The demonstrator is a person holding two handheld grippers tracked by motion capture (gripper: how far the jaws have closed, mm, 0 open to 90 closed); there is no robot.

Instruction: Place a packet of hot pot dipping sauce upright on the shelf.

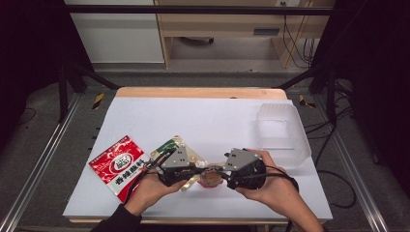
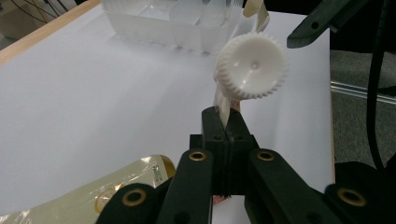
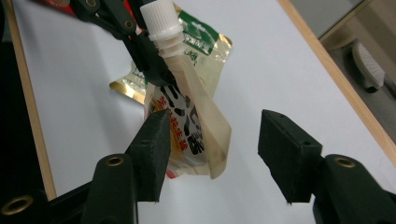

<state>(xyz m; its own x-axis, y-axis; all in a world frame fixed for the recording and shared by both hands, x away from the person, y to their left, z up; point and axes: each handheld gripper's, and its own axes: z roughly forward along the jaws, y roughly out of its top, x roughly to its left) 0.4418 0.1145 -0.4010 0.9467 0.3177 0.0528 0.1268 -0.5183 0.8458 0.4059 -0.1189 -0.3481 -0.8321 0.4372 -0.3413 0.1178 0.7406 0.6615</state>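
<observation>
Black jaws of the left hand-held gripper [image 2: 225, 122] are pressed together on the upper edge of the spout pouch [image 3: 189, 116], just under its white ribbed cap [image 2: 251, 65]. Pouch hangs off the desk [image 1: 203, 116] between both hands, near edge, centre. Right hand-held gripper [image 3: 212, 149] is spread, pads apart, pouch body beside its left pad, not pinched. Likely a handover or re-grip: left takes the weight near the neck so right can let go. Further out: green-gold sachet [image 1: 169, 147] lies under the left hand, red sachet [image 1: 118, 164] to its left, clear plastic bin [image 1: 283, 133] far right, probably the drop target.
</observation>
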